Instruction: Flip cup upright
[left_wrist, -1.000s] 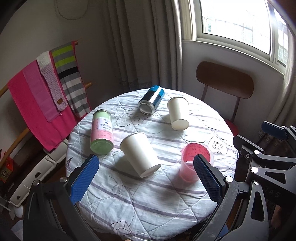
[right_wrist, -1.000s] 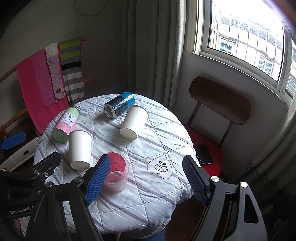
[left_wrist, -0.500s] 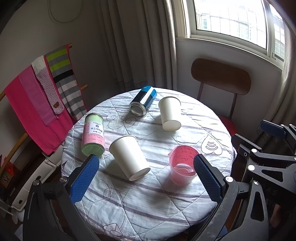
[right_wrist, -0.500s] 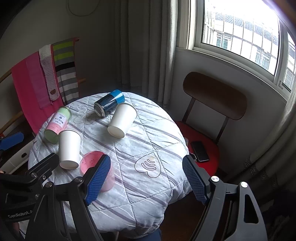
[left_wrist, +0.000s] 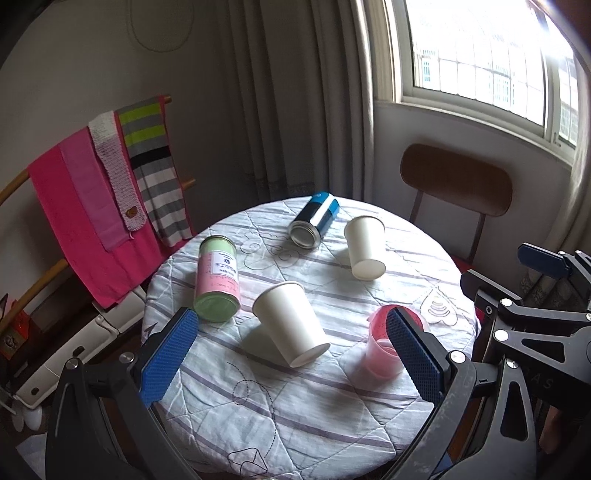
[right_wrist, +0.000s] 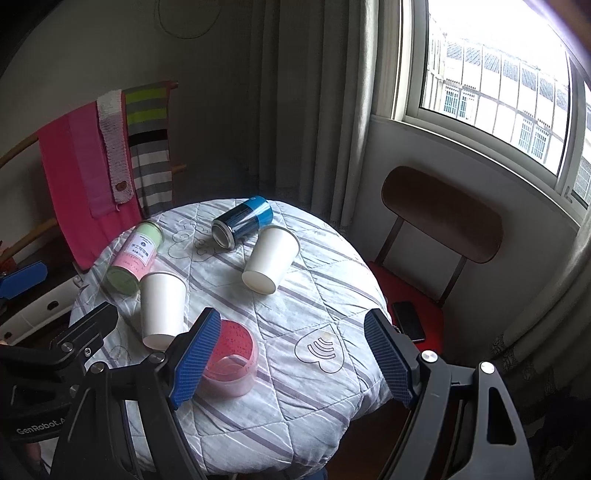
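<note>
Both the left gripper (left_wrist: 291, 354) and right gripper (right_wrist: 291, 358) hover with fingers spread and empty over the round table (left_wrist: 332, 424), where 2 white paper cups (left_wrist: 290, 325) (left_wrist: 365, 247) lie tipped, so a hard pinch could crush one.

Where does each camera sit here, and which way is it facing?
Left wrist: on the left gripper, looking down along its open blue fingers at the round table; the right gripper shows at the right edge.
Right wrist: on the right gripper, also open, aimed at the table's window side and the chair; the left gripper's blue pad sits at the left edge.
Shared: both paper cups lying on their sides, nearer and farther, and the pink measuring cup.
</note>
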